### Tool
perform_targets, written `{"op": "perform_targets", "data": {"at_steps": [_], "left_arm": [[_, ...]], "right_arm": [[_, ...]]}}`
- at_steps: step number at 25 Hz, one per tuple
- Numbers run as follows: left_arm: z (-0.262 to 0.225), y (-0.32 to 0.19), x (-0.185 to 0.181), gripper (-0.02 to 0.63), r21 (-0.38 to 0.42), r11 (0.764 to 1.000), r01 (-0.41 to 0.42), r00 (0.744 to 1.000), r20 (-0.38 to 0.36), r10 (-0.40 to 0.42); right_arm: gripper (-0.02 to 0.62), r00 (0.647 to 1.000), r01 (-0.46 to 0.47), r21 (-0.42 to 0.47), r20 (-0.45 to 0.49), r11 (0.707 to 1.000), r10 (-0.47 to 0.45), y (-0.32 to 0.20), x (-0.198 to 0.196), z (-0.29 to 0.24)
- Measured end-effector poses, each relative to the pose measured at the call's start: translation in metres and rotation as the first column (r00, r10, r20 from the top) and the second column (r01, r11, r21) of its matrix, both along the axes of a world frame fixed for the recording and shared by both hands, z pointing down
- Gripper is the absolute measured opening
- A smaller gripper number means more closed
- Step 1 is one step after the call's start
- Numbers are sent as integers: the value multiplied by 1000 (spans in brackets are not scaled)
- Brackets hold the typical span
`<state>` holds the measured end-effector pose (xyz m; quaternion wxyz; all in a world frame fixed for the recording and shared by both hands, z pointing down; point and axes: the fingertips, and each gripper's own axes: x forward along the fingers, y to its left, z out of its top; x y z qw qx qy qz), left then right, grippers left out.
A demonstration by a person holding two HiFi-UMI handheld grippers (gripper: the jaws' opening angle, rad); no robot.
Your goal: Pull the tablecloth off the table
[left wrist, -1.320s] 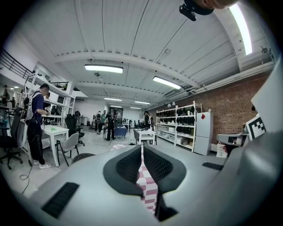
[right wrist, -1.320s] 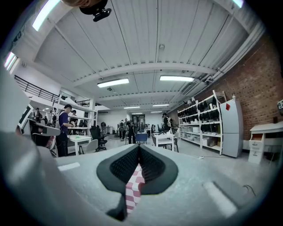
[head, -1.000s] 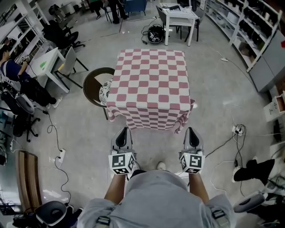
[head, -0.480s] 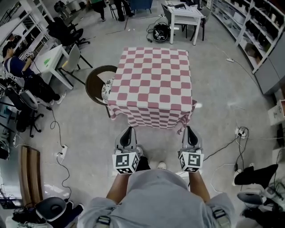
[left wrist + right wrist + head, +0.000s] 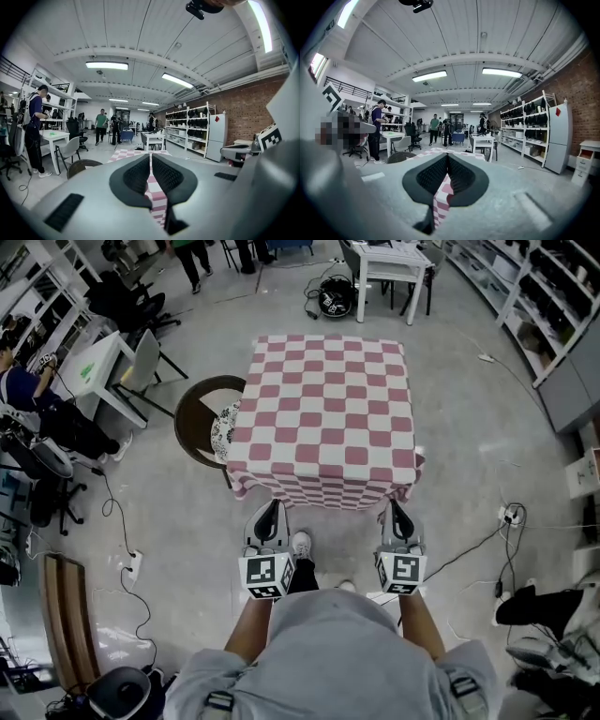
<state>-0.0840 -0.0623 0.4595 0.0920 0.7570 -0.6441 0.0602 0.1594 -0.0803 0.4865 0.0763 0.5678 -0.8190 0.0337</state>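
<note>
Grey concrete floor (image 5: 469,456) surrounds a square tabletop hidden under the soft pink-and-white checked tablecloth (image 5: 323,409), whose front hem hangs in loose folds. The left gripper (image 5: 271,508) and right gripper (image 5: 391,508) each have ribbed black jaws pinched together on that hem, near its 2 corners.

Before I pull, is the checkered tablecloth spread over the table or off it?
Spread: the tablecloth lies flat across the top, its edges hanging down the sides.

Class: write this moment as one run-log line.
left gripper: shut | right gripper: shut | both at near hem of tablecloth | pull: not begun
</note>
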Motion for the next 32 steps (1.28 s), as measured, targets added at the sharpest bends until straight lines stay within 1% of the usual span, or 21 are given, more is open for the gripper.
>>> {"op": "perform_targets", "data": {"at_steps": [2, 4, 6, 8, 11, 13, 15, 17, 19, 22, 25, 27, 30, 31, 32], "left_arm": [[2, -21, -9, 17, -1, 1000, -16, 1000, 15, 16], [3, -43, -17, 17, 2, 999, -37, 998, 52, 37], [6, -64, -28, 17, -2, 998, -57, 994, 90, 56], [8, -84, -39, 17, -11, 997, -75, 991, 113, 76], [11, -110, -56, 17, -21, 995, -100, 984, 144, 102], [16, -124, -62, 17, -30, 992, -121, 975, 182, 125], [26, -133, -61, 17, -56, 987, -148, 957, 245, 157], [38, -143, -61, 17, -92, 979, -181, 926, 320, 201], [47, -155, -69, 18, -119, 968, -222, 891, 380, 250], [63, -173, -75, 18, -165, 945, -282, 841, 432, 326], [82, -180, -68, 23, -207, 924, -321, 796, 470, 382], [93, -186, -63, 83, -232, 911, -340, 751, 517, 412], [116, -192, -52, 87, -281, 891, -358, 673, 583, 454], [127, -193, -48, 89, -301, 883, -359, 642, 608, 468], [138, -193, -44, 100, -324, 874, -361, 604, 633, 484]], "right_arm": [[3, 1000, 1, 10, -17, 1000, -1, -21, -13, 3], [3, 999, 0, 19, -32, 1000, 0, -41, -28, 7], [3, 998, -7, -21, -61, 1000, 6, -58, -46, 14], [3, 995, -11, -54, -102, 998, 5, -75, -63, 21], [3, 991, -5, -66, -132, 998, -3, -98, -85, 26], [3, 988, 5, -49, -154, 999, -12, -112, -95, 28], [4, 978, 15, -53, -205, 998, -26, -121, -99, 38], [14, 965, 34, -94, -255, 995, -57, -130, -109, 51], [15, 952, 67, -123, -290, 990, -100, -141, -131, 60], [18, 908, 122, -128, -386, 984, -162, -156, -155, 71], [20, 881, 165, -175, -417, 971, -224, -155, -163, 91], [24, 861, 195, -214, -429, 957, -271, -155, -167, 107], [28, 815, 241, -263, -467, 934, -342, -155, -169, 128], [31, 800, 254, -284, -476, 924, -366, -154, -167, 136], [37, 784, 266, -308, -482, 913, -391, -153, -165, 144]]}}
